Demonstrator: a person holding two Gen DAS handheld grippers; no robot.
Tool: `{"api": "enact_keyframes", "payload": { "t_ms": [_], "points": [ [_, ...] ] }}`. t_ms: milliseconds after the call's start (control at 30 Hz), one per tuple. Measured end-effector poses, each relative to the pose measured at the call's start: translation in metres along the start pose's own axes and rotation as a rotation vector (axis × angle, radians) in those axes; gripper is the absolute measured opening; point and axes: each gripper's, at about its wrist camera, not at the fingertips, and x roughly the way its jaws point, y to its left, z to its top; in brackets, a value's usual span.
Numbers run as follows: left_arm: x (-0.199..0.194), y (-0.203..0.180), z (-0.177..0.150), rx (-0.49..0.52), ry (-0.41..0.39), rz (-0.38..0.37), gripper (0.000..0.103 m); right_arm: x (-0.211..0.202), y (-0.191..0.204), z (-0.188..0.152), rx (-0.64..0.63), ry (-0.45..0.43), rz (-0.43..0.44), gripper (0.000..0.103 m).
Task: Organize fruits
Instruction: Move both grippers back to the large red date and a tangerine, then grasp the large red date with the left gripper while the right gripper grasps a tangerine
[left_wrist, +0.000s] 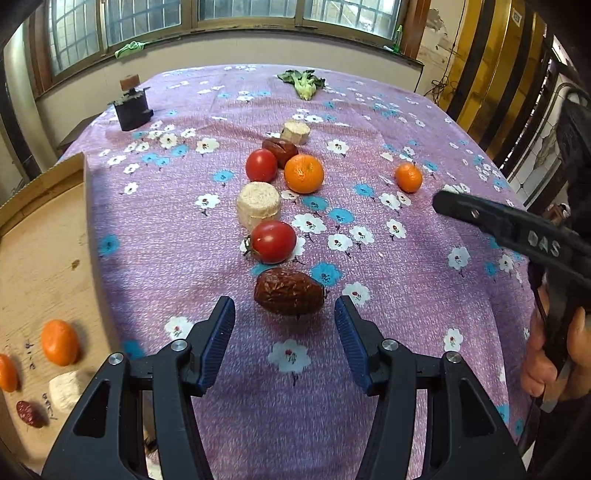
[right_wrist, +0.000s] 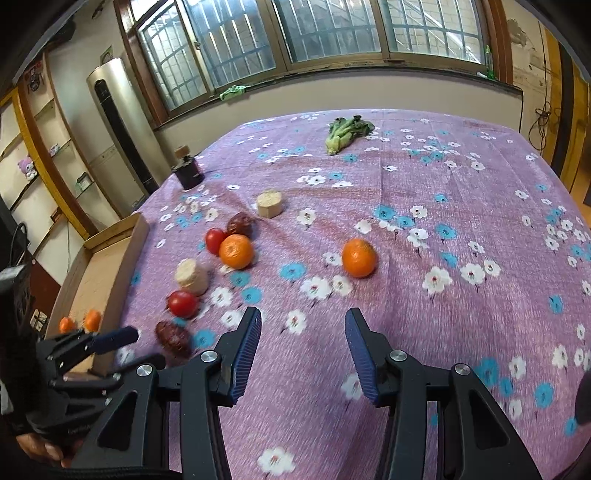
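Currently my left gripper (left_wrist: 284, 321), fingers apart and empty, hangs just short of the red date (left_wrist: 289, 291) on the bench (left_wrist: 406, 332); right gripper (right_wrist: 303, 350), fingers apart, faces the lone mandarin (right_wrist: 359, 257). Tray (left_wrist: 48, 251) far left.

A: Where is the left gripper (left_wrist: 284, 325)?
B: Above the flowered tablecloth (left_wrist: 406, 332), jaws apart, nothing between them, a wrinkled red date (left_wrist: 289, 291) just ahead.
A: Beyond it?
B: A tomato (left_wrist: 273, 242), then a pale cake (left_wrist: 258, 205). By the cloth's left edge, a cardboard tray (left_wrist: 44, 240) holds a mandarin (left_wrist: 60, 342).
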Motion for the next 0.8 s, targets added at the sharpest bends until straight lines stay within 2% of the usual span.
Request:
{"api": "enact_keyframes", "payload": {
  "t_ms": [233, 400, 433, 467, 533, 800],
  "points": [
    [0.021, 0.000, 0.005, 0.005, 0.031, 0.005, 0.055, 0.038, -0.014, 0.021, -0.012, 0.020, -0.056, 0.049],
    [0.027, -0.009, 0.007, 0.053, 0.008, 0.036, 0.053, 0.062, -0.016, 0.034, -0.062, 0.025, -0.141, 0.049],
    [0.028, -0.010, 0.007, 0.063, -0.001, 0.043, 0.044, 0.064, -0.017, 0.035, -0.067, 0.025, -0.150, 0.043],
    [0.027, -0.011, 0.006, 0.071, -0.009, 0.048, 0.044, 0.065, -0.018, 0.036, -0.068, 0.023, -0.163, 0.033],
    [0.027, -0.010, 0.006, 0.077, -0.015, 0.038, 0.044, 0.062, -0.021, 0.036, -0.057, 0.015, -0.158, 0.028],
    [0.011, -0.006, 0.001, 0.063, -0.041, -0.002, 0.043, 0.045, -0.014, 0.029, -0.052, -0.018, -0.107, 0.027]
  ]
}}
